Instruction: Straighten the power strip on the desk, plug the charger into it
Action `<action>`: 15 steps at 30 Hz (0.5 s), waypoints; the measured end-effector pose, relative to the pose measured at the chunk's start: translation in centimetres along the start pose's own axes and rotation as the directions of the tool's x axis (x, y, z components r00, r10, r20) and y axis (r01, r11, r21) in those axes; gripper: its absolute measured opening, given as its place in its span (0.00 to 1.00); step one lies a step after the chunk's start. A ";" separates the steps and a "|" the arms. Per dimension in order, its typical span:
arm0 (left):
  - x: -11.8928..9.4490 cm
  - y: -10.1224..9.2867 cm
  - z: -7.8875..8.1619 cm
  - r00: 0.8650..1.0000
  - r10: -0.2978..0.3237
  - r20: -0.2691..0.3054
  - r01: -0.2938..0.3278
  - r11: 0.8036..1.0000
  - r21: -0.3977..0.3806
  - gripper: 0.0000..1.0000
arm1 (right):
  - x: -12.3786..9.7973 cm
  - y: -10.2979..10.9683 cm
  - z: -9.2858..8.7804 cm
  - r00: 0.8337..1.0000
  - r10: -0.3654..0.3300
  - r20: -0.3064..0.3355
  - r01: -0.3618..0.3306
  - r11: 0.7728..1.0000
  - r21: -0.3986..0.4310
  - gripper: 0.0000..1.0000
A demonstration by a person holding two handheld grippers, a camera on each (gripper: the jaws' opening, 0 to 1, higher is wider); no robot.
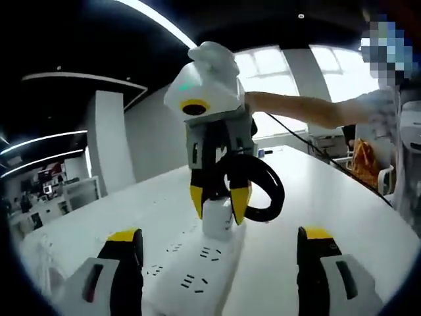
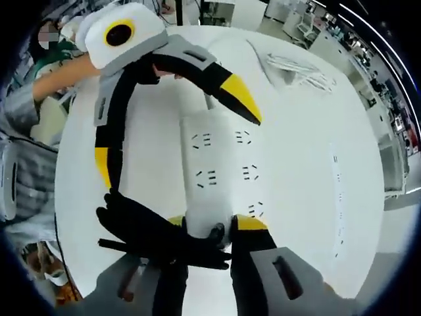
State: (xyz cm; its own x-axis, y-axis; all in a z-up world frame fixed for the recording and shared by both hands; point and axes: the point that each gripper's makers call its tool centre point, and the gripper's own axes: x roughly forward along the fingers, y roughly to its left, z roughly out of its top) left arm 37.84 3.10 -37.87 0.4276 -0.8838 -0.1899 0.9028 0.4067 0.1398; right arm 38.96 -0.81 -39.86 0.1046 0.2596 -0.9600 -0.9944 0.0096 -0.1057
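While upright, right gripper (image 1: pixel 217 209) pinching charger (image 1: pixel 217 217), on power strip (image 1: pixel 197 276)

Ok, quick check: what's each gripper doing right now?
Left gripper: open, straddling the power strip.
Right gripper: shut on the white charger.

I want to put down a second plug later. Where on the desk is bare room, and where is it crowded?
Bare desk lies between the power strip and the far edge, short of the white cable bundle. The strip's near end is crowded: the right gripper holds the charger there with its black cable, and the left gripper straddles the strip.
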 end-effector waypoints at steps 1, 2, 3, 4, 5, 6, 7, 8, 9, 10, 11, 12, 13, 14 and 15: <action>0.0 0.0 0.0 1.000 0.001 0.000 -0.001 1.000 -0.001 0.99 | 0.0 0.0 0.0 1.000 0.001 -0.012 -0.001 1.000 -0.002 0.21; -0.1 0.0 0.0 1.000 0.003 0.000 -0.003 1.000 -0.010 0.99 | 0.0 0.0 -0.1 1.000 -0.007 -0.028 0.007 1.000 -0.011 0.21; -0.2 0.1 0.0 1.000 0.007 0.004 -0.007 1.000 -0.018 0.99 | 0.1 0.1 -0.1 0.999 -0.016 -0.036 0.015 1.000 -0.019 0.21; -0.3 0.1 0.0 1.000 0.014 0.011 -0.014 1.000 -0.023 0.99 | 0.1 0.1 -0.1 0.999 -0.017 -0.035 0.016 1.000 -0.020 0.21; -0.4 0.0 0.1 1.000 0.018 0.015 -0.017 0.999 -0.029 0.99 | 0.0 0.0 -0.2 1.000 -0.018 -0.023 0.018 1.000 -0.012 0.22; -0.5 -0.1 0.1 1.000 0.018 0.015 -0.018 0.999 -0.032 0.99 | 0.0 0.0 -0.2 1.000 -0.021 -0.009 0.021 1.000 -0.006 0.22; -0.6 -0.2 0.1 1.000 0.019 0.011 -0.019 0.999 -0.033 0.99 | 0.0 0.0 -0.2 1.000 -0.026 0.002 0.026 1.000 -0.007 0.22; -0.6 -0.2 0.1 1.000 0.021 0.008 -0.021 0.999 -0.032 0.99 | -0.1 0.0 -0.2 0.999 -0.029 0.012 0.030 1.000 -0.011 0.23; -0.7 -0.2 0.1 1.000 0.025 0.003 -0.025 0.999 -0.027 0.99 | -0.1 0.0 -0.1 0.999 -0.034 0.021 0.034 0.999 -0.011 0.23; -0.7 -0.2 0.1 1.000 0.026 -0.006 -0.027 0.999 -0.020 0.99 | -0.1 0.0 -0.1 0.999 -0.041 0.034 0.042 0.999 -0.020 0.23; -0.8 -0.2 0.2 1.000 0.029 -0.010 -0.029 0.999 -0.015 0.99 | -0.1 0.0 0.0 0.998 -0.048 0.045 0.050 0.998 -0.036 0.24; -0.9 -0.3 0.3 0.999 0.031 -0.012 -0.031 0.999 -0.008 0.99 | -0.1 0.0 0.1 0.996 -0.061 0.062 0.064 0.997 -0.053 0.24; -1.0 -0.3 0.4 0.999 0.033 -0.013 -0.033 0.999 -0.005 0.99 | -0.1 0.0 0.2 0.994 -0.070 0.082 0.076 0.995 -0.070 0.24; -1.2 -0.4 0.5 0.999 0.035 -0.009 -0.035 0.999 0.001 0.99 | -0.1 0.0 0.2 0.992 -0.072 0.103 0.080 0.994 -0.074 0.24; -1.3 -0.5 0.7 0.999 0.035 -0.008 -0.035 0.999 0.005 0.99 | -0.2 0.0 0.3 0.988 -0.074 0.132 0.085 0.993 -0.080 0.24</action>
State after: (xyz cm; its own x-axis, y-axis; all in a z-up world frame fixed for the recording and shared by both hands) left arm 36.80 3.88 -37.05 0.4590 -0.8674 -0.1925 0.8872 0.4360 0.1507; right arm 38.91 -0.53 -39.60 0.1742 0.3837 -0.9069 -0.9773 -0.0453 -0.2069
